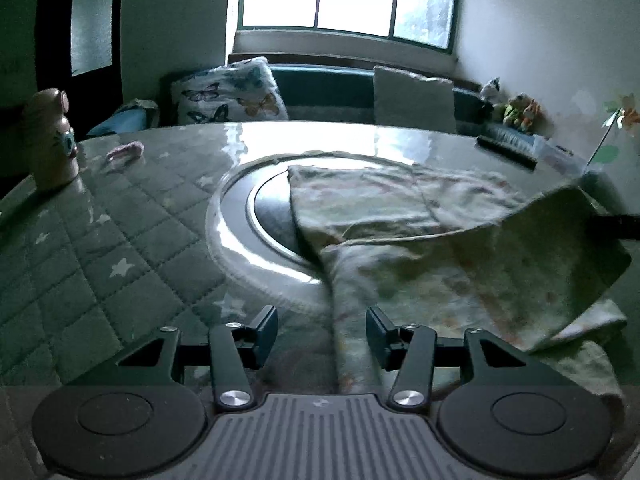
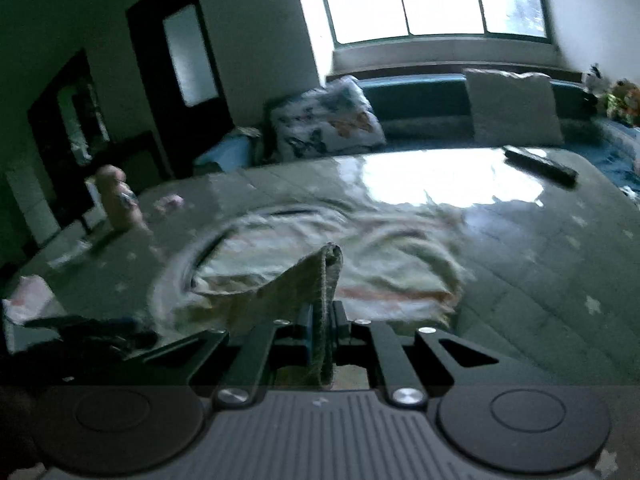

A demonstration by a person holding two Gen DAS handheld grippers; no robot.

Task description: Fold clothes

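A pale printed garment (image 1: pixel 404 216) lies spread over the middle of the round table, partly covering the dark turntable (image 1: pixel 272 216). My left gripper (image 1: pixel 322 334) is open and empty, low over the garment's near left edge. My right gripper (image 2: pixel 322 332) is shut on a corner of the garment (image 2: pixel 320 280) and holds it lifted above the table. That raised flap (image 1: pixel 560 248) shows at the right in the left wrist view, with part of the right gripper (image 1: pixel 616 226) behind it. The rest of the garment (image 2: pixel 360 264) lies flat beyond the right gripper.
A pink bottle (image 1: pixel 50 140) stands at the table's left edge, with a small pink item (image 1: pixel 124 152) near it. A dark remote (image 1: pixel 506 152) lies at the far right. The quilted star-print table cover (image 1: pixel 100 240) shows at left. A sofa with cushions (image 1: pixel 228 92) is behind.
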